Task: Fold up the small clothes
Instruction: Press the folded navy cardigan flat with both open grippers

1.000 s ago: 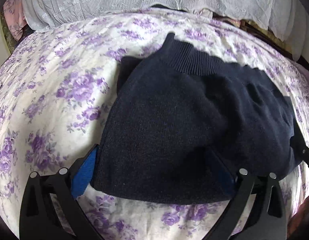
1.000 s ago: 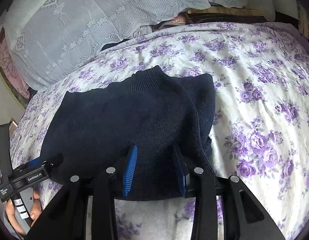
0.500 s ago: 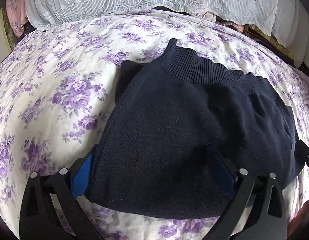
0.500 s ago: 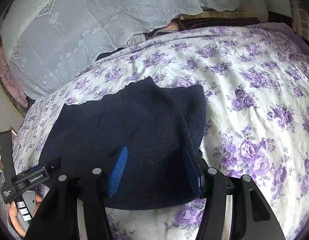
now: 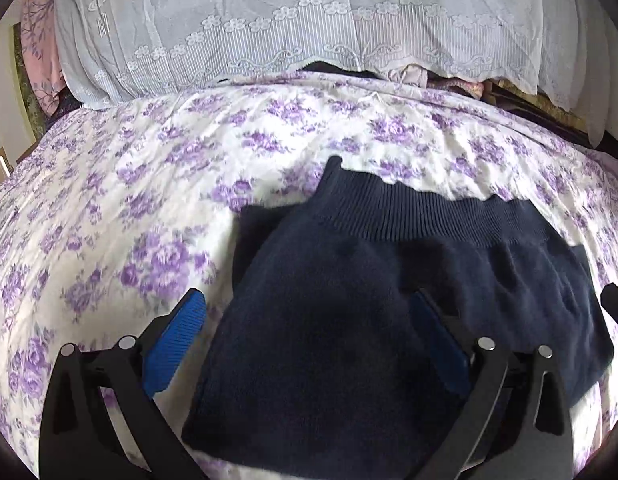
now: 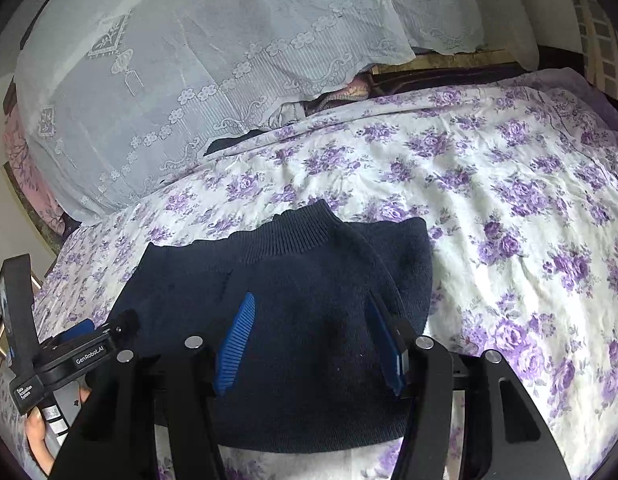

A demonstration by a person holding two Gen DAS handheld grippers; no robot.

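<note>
A dark navy knitted sweater is being shown folded into a compact, roughly rectangular bundle on a bed covered by a white sheet printed with purple roses. Its ribbed collar band is lying at the far edge of the bundle, pointing toward the head of the bed, and a tucked layer of the same knit is peeking out along one side (the weave is fine and matte, the ribbing coarser).

The left hand-held gripper is being held above the near edge of the sweater with its jaws spread wide; one blue ribbed pad is standing over the floral sheet just beside the knit, the other over the fabric, and nothing is being pinched.

The right hand-held gripper is being held over the near part of the sweater as well. Its jaws have just been opening and are now released, with the knit lying under the gap and neither blue pad pressing it.

Behind the bedding, a sheer white lace cloth with embroidered flowers and scalloped edging is being draped over a bulky heap.
</note>
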